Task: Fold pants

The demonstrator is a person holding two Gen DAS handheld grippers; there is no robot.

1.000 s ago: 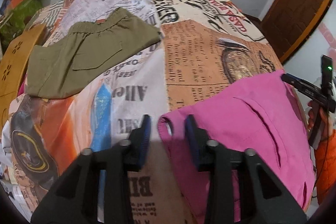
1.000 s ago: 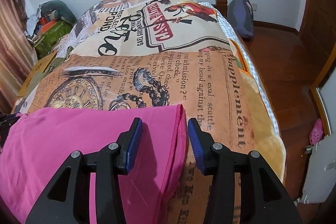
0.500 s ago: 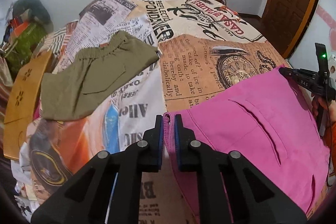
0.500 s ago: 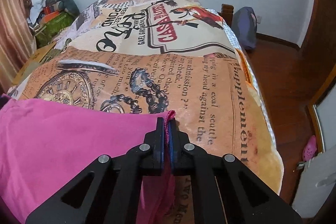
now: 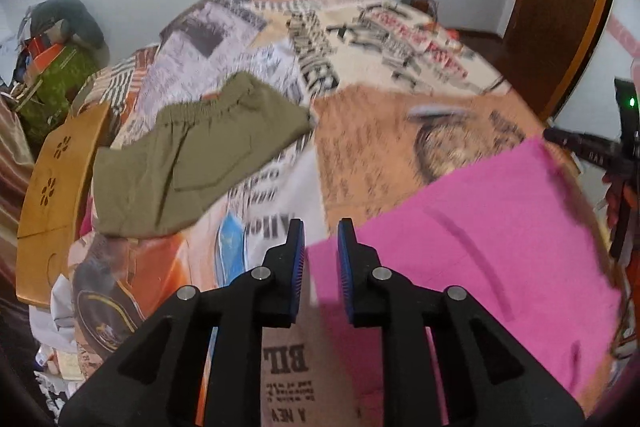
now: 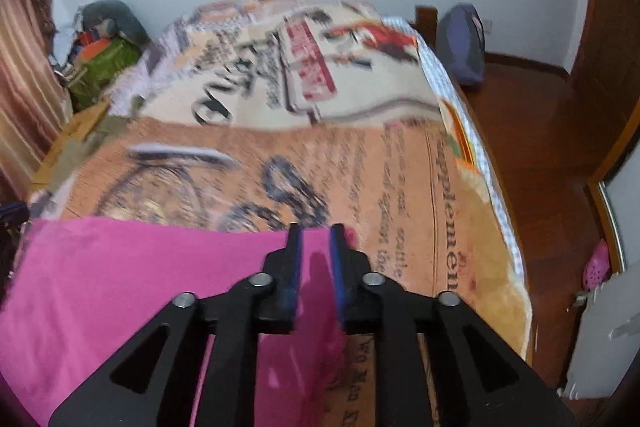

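Pink pants (image 5: 480,227) lie folded on the bed at the near right; they also show in the right wrist view (image 6: 140,275). My left gripper (image 5: 321,243) is open, its jaws apart over the pants' near-left corner. My right gripper (image 6: 314,247) is open with a narrow gap, over the pants' right corner. The right gripper also shows at the far right of the left wrist view (image 5: 600,147). Neither gripper holds cloth.
Folded olive-green pants (image 5: 192,155) lie on the bed's left side. The bed has a newspaper-print cover (image 6: 360,163). A wooden board (image 5: 52,195) stands by the left edge. A dark bag (image 6: 460,43) sits on the wooden floor at right.
Both grippers were shut on the pink pants' corners half a second ago. Now both have opened and let go, and the pants lie on the bed.
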